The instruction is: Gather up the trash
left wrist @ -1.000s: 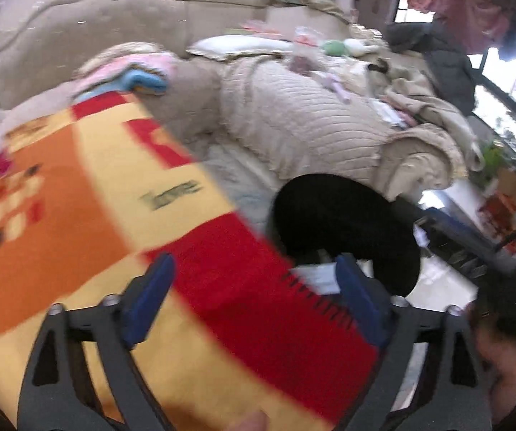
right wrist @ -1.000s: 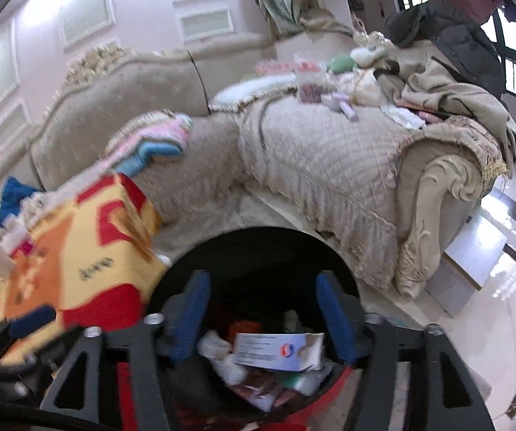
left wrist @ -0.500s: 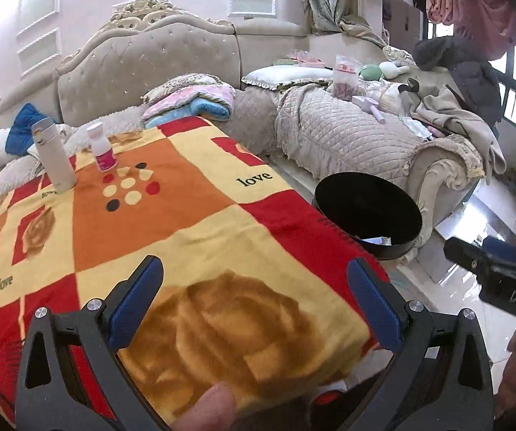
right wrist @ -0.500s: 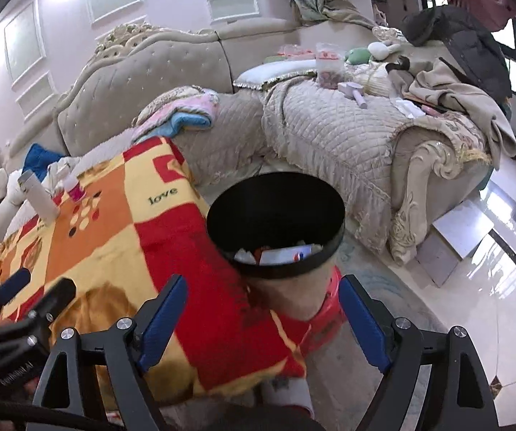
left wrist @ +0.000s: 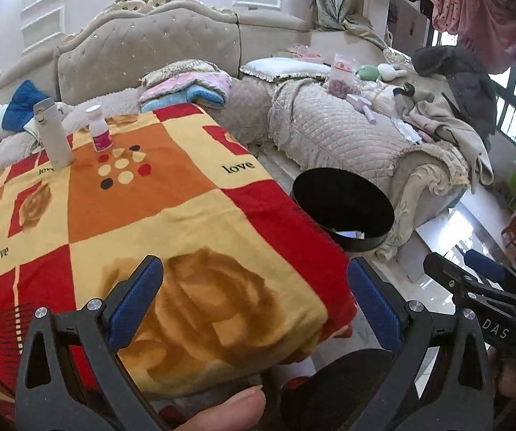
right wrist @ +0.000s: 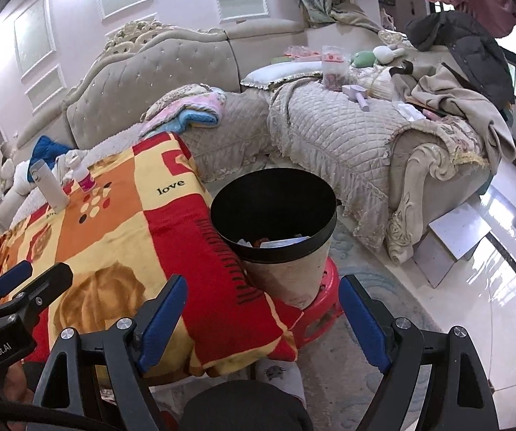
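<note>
Trash [right wrist: 276,242] down in the black bin [right wrist: 274,212] beside the surface [left wrist: 150,215]. Both tools wide open and empty: left tool [left wrist: 254,305], right tool [right wrist: 263,321]. Seems between pick-ups; next, find more trash. Red stool [right wrist: 321,305] under the bin only in the right view.
</note>
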{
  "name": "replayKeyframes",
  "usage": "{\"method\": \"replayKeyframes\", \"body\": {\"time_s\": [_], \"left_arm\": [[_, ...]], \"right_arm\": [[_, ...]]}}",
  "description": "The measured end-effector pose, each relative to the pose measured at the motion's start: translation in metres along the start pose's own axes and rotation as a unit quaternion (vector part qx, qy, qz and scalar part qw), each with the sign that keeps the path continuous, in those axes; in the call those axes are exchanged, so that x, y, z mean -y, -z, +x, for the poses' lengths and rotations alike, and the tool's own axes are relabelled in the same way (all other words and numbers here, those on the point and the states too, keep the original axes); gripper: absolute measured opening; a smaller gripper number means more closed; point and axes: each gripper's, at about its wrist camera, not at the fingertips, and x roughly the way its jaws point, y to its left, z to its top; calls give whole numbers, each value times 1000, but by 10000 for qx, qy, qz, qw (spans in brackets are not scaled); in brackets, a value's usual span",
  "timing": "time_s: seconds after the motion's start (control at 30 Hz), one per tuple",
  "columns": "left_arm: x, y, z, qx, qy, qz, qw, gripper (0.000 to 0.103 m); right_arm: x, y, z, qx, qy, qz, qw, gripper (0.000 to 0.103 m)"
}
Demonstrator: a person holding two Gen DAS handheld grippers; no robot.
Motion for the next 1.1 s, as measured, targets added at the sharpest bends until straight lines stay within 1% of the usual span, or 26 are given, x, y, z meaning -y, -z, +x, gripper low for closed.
{"method": "replayKeyframes", "body": {"time_s": [0.17, 0.27, 0.7, 0.87, 1.1], "left_arm": [[5, 2, 2, -107, -136, 48, 9998, 102], [5, 3, 4, -141, -154, 34, 9998, 102], [1, 6, 14, -330, -303, -27, 9990, 102], [1, 8, 17, -388, -288, -56, 9988, 102], [1, 7, 19, -407, -281, -60, 9988, 102]], "right_arm": [[0, -1, -1, -44, -141, 10, 9999, 84], [1, -2, -1, -57, -234, 40, 9997, 84], [6, -5, 3, -112, -177, 70, 9998, 84], [6, -4, 8, -215, -189, 86, 9996, 84], [5, -5, 9, -209, -194, 68, 9996, 84]]}}
